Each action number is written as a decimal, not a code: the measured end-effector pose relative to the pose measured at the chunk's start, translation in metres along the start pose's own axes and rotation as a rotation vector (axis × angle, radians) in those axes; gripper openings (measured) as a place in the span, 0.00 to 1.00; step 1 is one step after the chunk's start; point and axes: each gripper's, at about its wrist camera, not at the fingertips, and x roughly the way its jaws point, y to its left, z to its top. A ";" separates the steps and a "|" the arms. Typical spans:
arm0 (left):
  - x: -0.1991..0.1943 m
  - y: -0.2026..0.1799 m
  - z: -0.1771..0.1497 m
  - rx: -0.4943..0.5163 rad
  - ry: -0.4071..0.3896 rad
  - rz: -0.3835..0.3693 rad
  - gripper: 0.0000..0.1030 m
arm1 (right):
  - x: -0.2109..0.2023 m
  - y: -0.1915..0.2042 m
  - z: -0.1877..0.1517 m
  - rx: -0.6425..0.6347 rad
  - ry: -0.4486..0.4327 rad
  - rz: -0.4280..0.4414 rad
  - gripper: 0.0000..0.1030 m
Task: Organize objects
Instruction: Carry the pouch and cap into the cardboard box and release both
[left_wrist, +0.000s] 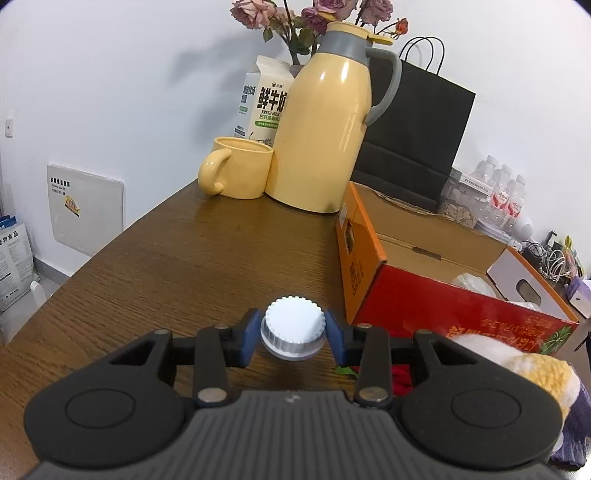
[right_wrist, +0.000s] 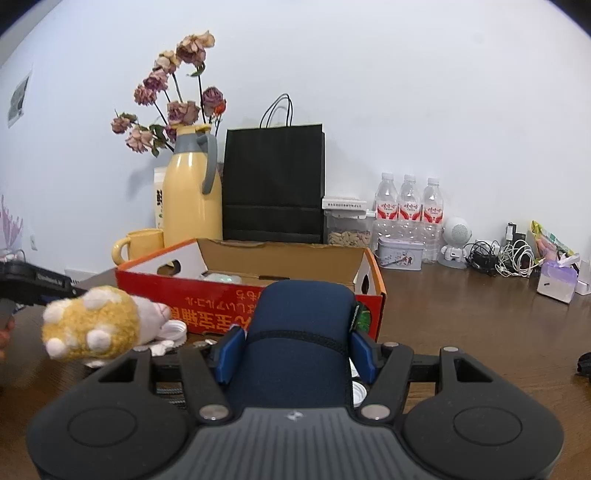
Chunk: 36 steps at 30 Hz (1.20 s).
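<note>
Two tongs are gripping: left tongs (left_wrist: 293, 338) pinching white-capped bottle (left_wrist: 293, 328), right tongs (right_wrist: 295, 354) pinching navy pouch (right_wrist: 299, 332); red carton (right_wrist: 236, 295) is holding little, plush toy (right_wrist: 92, 323) remaining outside.

Left claw (left_wrist: 293, 338), right claw (right_wrist: 295, 356): black linkages, blue pads, silver rivets, ribbed grey housing.

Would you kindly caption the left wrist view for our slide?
Left claw gripping a white ribbed cap above the wooden table, beside the open red box.
</note>
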 end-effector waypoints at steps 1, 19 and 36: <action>-0.001 0.000 0.000 0.000 -0.002 0.004 0.38 | -0.002 0.000 0.001 0.002 -0.004 0.005 0.58; -0.028 -0.040 0.030 0.044 -0.095 -0.062 0.38 | -0.001 -0.011 0.051 -0.003 -0.086 0.025 0.58; 0.048 -0.106 0.091 0.116 -0.038 -0.104 0.38 | 0.112 0.000 0.113 0.042 -0.045 0.080 0.58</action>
